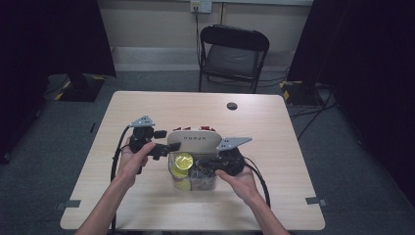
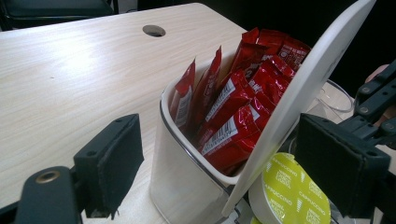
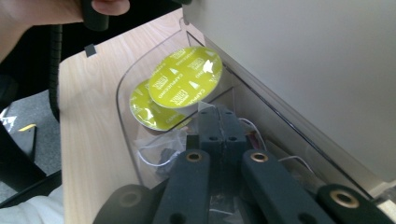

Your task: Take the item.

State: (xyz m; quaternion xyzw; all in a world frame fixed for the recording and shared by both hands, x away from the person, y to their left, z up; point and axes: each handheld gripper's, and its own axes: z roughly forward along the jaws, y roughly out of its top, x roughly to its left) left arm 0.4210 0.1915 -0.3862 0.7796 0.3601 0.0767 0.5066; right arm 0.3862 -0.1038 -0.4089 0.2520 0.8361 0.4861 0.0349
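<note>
Resting on the pale wood desk (image 1: 147, 205) is a clear plastic organiser box (image 1: 193, 183) with a white lid (image 1: 195, 140) standing upright between its two compartments. Lid carries grey lettering in the high view, too small to read with certainty.

Far compartment: red sachets (image 2: 233, 112) standing on end, white barcode panels visible, brand text not legible.

Near compartment: two yellow-green capsules (image 3: 184, 84), foil tops printed "CAPPUCCINO" around the rim, one overlapping the other, plus clear-wrapped small items (image 3: 154, 149) beside them.

Right tool (image 3: 223, 128): tips down inside the near compartment, just beside the capsules, jaws drawn fully together; clear wrapping lies at the pads, but whether any of it is pinched I cannot tell.

Left tool (image 2: 224, 163): jaws standing wide apart, one either side of the box's corner and the lid edge, pads not pressing on anything.

Both hands, left hand (image 1: 131, 161) and right hand (image 1: 242, 183), hold the tools at the box sides.
</note>
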